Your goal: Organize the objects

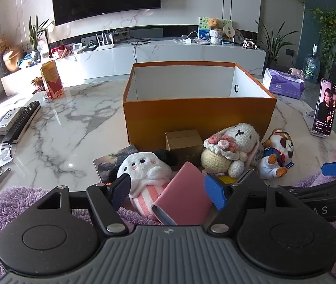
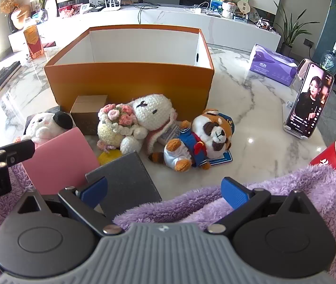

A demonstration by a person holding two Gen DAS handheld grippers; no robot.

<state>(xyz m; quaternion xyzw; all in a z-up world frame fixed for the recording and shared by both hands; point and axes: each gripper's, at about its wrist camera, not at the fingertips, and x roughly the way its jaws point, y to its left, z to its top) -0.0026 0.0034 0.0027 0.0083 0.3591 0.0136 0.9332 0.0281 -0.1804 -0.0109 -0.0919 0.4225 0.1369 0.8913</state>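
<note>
Nearest to me, both tools hang over a fluffy purple blanket [image 2: 250, 198] at the table's edge. The left gripper [image 1: 168, 189] has its jaws spread wide, the pink booklet [image 1: 186, 194] and the panda-like white plush [image 1: 144, 165] lying in the gap ahead of it, neither one pinched. The right gripper [image 2: 165, 189] is spread as wide as it goes, with nothing between its blue pads except blanket and the corner of a dark grey box [image 2: 125, 179] (which leans against the pink booklet).

Just beyond them the clutter sits bunched together on the marble table [image 2: 250, 108]: a crocheted white bunny [image 2: 144, 116] holding a yarn bouquet, a sailor-suited raccoon plush [image 2: 203, 139] lying on a blue card, something yellow half hidden under the bunny, and a small brown carton [image 2: 88, 111] standing against the wall of the orange box [image 2: 130, 80].

That orange box stands open right behind the pile, and what shows of its white inside is bare. So by my reckoning nothing has been put away yet; every toy, booklet and little box is left to go in.
</note>
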